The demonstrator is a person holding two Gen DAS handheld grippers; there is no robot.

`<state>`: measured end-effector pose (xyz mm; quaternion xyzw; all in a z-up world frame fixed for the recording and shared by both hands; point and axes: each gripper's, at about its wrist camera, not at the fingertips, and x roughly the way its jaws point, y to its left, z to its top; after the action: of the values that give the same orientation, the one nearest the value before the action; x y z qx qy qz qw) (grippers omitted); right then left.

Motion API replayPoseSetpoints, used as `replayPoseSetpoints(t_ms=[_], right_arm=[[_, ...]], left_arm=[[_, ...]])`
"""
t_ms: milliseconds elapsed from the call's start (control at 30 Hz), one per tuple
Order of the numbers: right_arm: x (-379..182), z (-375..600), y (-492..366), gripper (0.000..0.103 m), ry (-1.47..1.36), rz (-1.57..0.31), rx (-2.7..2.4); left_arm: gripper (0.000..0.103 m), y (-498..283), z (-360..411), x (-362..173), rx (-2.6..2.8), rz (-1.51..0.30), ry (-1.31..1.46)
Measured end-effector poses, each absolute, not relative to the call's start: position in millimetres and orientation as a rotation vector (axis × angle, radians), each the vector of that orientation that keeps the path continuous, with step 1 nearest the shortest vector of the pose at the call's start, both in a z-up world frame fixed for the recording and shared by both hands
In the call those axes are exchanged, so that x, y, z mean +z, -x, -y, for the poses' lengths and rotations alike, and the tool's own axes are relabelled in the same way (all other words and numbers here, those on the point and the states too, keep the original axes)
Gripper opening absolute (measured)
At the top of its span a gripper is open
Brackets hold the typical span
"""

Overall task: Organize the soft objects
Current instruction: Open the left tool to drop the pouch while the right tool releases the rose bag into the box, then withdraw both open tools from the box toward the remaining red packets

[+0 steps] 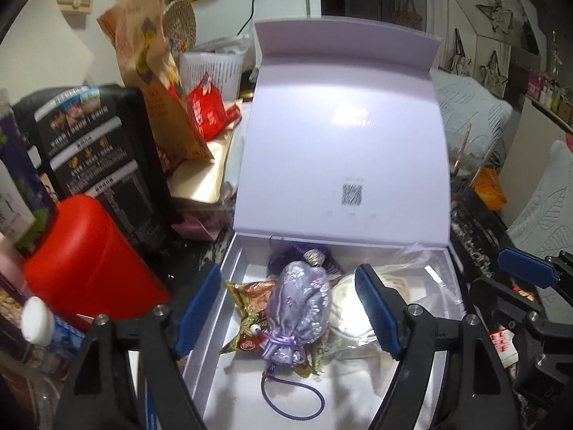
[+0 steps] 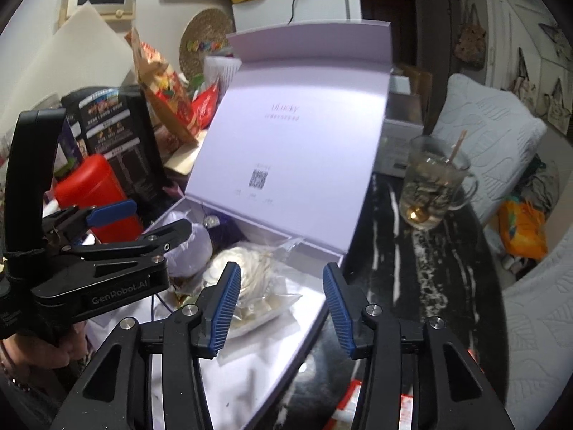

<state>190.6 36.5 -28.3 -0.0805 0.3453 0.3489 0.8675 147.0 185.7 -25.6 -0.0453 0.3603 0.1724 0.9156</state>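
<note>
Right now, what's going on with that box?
A person holds a gripper in each hand over the open lavender box. Inside lie a lilac pouch, a snack wrapper and a bagged white item. The left gripper and right gripper are both open, holding nothing.

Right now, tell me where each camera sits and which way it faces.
Left wrist: on the left gripper, angled down into the open lilac box; its own open blue fingers frame a lilac pouch; the right gripper's tip shows at right.
Right wrist: on the right gripper, over the box's right edge; the left gripper and a hand show at left.
Shared: box, pouch, red canister.
</note>
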Motion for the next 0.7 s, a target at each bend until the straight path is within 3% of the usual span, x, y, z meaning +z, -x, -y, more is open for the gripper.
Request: replayPoseSetpoints(t_ms=[167,467,567,633,700], right_arm=[[-3,-24,-180,0.048,0.166,-0.668,0.706],[43,5,-146,0.067,0.134,-0.554,0.689],[57,17,-133,0.074,0.121,-0.516,0.68],[66,26,-123,0.078,0.108,-0.484,0.663],[75,36,-113,0.082,0.096,-0.457,0.653]], left_arm=[[0.077,-132,-173,4,0.353,-0.681,0.074],[0.077,-95,-149,57,0.313,-0.559,0.058],[0.084,-82,-141,71,0.302,-0.522,0.049],[0.098,-72,-135,80,0.299,-0.49,0.046],[0.102,-63,-129,87,0.291,-0.458,0.043]])
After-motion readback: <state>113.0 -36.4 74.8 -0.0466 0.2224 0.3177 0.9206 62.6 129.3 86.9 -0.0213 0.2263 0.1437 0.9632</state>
